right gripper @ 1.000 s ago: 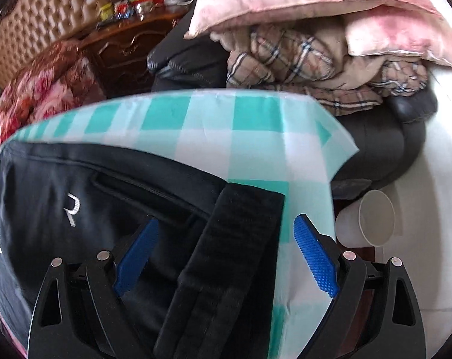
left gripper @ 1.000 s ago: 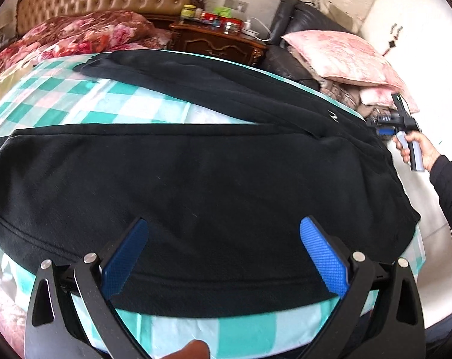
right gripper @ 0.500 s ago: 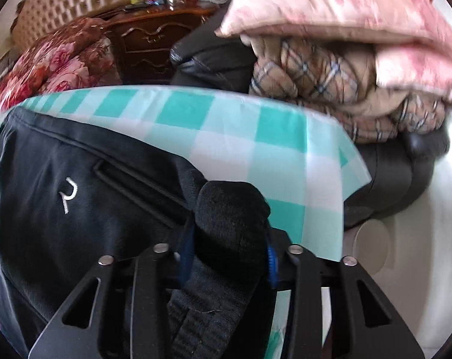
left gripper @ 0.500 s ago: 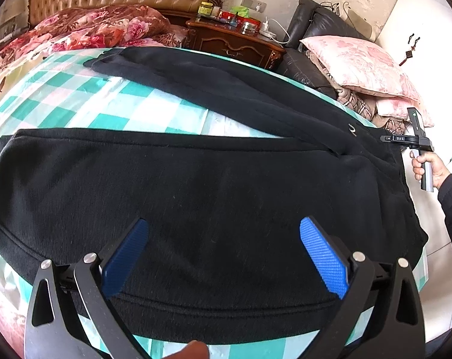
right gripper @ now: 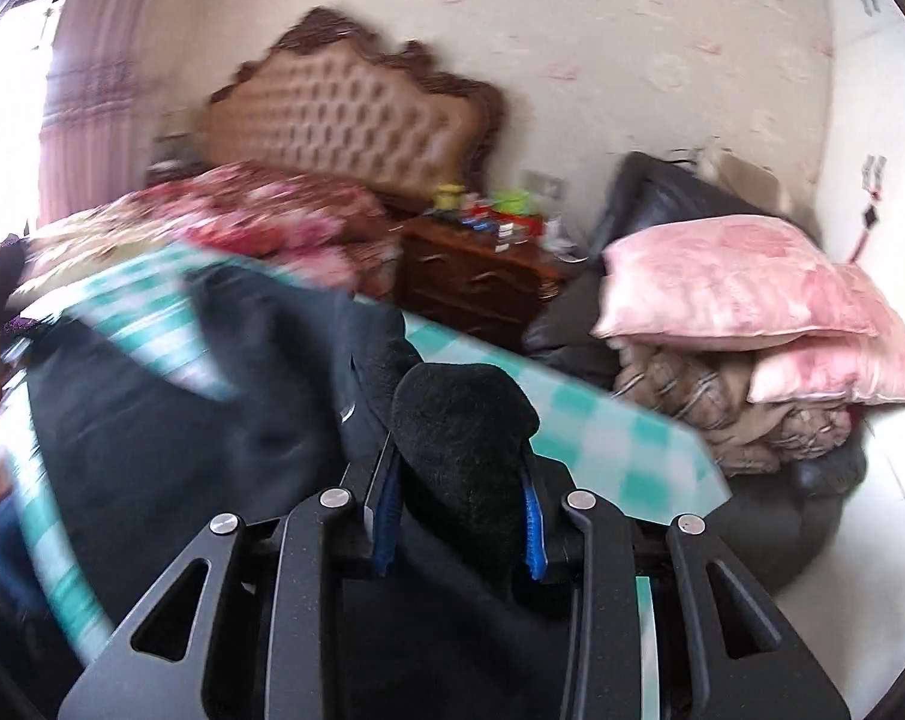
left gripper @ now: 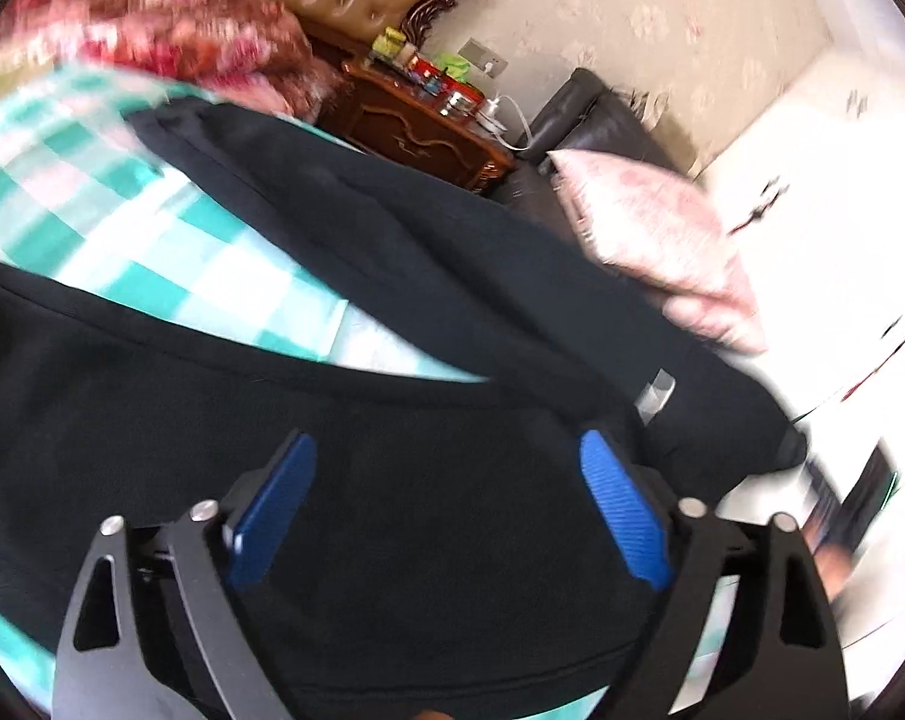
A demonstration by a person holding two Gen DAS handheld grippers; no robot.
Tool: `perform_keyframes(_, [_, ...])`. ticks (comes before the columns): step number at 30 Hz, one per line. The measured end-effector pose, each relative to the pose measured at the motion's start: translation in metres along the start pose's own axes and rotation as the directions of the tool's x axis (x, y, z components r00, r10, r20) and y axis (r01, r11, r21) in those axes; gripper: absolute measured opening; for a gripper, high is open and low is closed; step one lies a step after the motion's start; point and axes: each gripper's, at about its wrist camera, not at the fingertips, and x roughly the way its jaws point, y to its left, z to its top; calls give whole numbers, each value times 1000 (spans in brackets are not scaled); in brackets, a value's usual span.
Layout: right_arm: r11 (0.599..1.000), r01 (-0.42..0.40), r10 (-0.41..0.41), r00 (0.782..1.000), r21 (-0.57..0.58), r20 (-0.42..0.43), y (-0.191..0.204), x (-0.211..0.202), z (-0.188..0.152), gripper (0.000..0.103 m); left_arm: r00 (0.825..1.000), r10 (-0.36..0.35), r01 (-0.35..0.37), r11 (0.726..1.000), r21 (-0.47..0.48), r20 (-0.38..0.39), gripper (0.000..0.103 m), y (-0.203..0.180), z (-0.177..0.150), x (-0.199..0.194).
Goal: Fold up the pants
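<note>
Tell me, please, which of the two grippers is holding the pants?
The right gripper: its fingers are shut on a bunched black fold of the pants. The left gripper is wide open above the fabric, gripping nothing.

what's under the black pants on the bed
Under the black pants lies the teal-and-white checked sheet, showing between the legs and past the waist. What lies beneath the sheet is covered. The right gripper has the waistband clamped.

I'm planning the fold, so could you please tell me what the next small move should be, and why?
Probably close the left gripper on the near leg of the black pants: its jaws stand open over the cloth, while the right gripper is already shut on the bunched waistband.
</note>
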Motion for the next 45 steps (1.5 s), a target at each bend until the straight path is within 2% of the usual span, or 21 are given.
perform_keyframes(5, [995, -47, 55, 995, 88, -84, 17, -3, -53, 32, 986, -158, 149, 979, -140, -52, 78, 24, 50, 49])
perform_keyframes(7, [991, -49, 60, 995, 124, -86, 17, -2, -62, 32, 980, -187, 172, 966, -194, -66, 70, 30, 74, 77])
perform_keyframes(11, [985, -49, 58, 997, 166, -49, 17, -9, -64, 31, 990, -113, 91, 970, -226, -85, 63, 36, 119, 128])
perform_keyframes(16, [983, -58, 65, 997, 173, -36, 15, -12, -67, 31, 994, -67, 34, 947, -320, -91, 60, 53, 169, 178])
perform_keyframes(20, [985, -62, 70, 997, 162, -43, 18, -14, -70, 31, 986, -46, -15, 933, -360, -161, 60, 67, 186, 219])
perform_keyframes(21, [985, -60, 68, 997, 162, -46, 17, -14, -70, 31, 985, -46, -20, 929, -371, -168, 53, 71, 187, 229])
perform_keyframes(22, [985, -56, 65, 997, 162, -50, 16, -15, -71, 31, 984, -51, -16, 928, -373, -169, 36, 72, 186, 233])
perform_keyframes(24, [986, -44, 53, 997, 159, -55, 13, -17, -71, 31, 983, -57, -9, 936, -351, -176, 8, 72, 188, 237])
perform_keyframes(27, [986, -27, 37, 997, 164, -62, 4, -20, -73, 31, 987, -61, 14, 955, -298, -149, 8, 65, 191, 215])
perform_keyframes(30, [978, -3, 19, 997, 207, -79, -14, -24, -77, 32, 991, -113, 91, 961, -262, -71, 8, 57, 180, 149])
perform_keyframes(31, [965, 15, 9, 996, 263, -92, -26, -25, -81, 33, 992, -124, 111, 963, -244, -37, 8, 56, 166, 116])
perform_keyframes(33, [918, 30, 16, 993, 396, -113, -46, -28, -92, 35, 992, -125, 122, 967, -222, -1, 8, 60, 131, 65])
perform_keyframes(35, [831, 65, 27, 987, 552, -157, -65, -28, -111, 36, 992, -123, 122, 968, -217, 11, 8, 73, 69, 16])
perform_keyframes(36, [760, 80, 51, 982, 645, -181, -73, -26, -126, 37, 992, -128, 125, 963, -240, 4, 8, 81, 45, 4])
perform_keyframes(37, [718, 88, 62, 980, 691, -190, -76, -25, -134, 38, 991, -130, 121, 952, -282, -11, 8, 92, 9, -10])
perform_keyframes(38, [647, 85, 93, 978, 758, -188, -77, -26, -149, 44, 992, -121, 108, 951, -290, -26, 8, 100, -18, -16])
perform_keyframes(39, [608, 75, 109, 978, 791, -176, -74, -27, -156, 48, 994, -103, 90, 955, -282, -33, 8, 103, -36, -19])
perform_keyframes(41, [517, 80, 114, 980, 852, -161, -66, -33, -170, 63, 996, -75, 59, 959, -276, -48, 8, 110, -63, -15])
perform_keyframes(42, [470, 91, 107, 981, 878, -159, -64, -37, -176, 64, 996, -72, 54, 959, -277, -58, 8, 114, -72, -10])
perform_keyframes(44, [328, 72, 124, 985, 942, -118, -60, -46, -193, 65, 997, -53, 35, 962, -270, -57, 8, 122, -78, -5])
perform_keyframes(45, [288, 63, 125, 987, 956, -103, -58, -51, -199, 65, 997, -50, 33, 964, -264, -57, 9, 125, -78, -4])
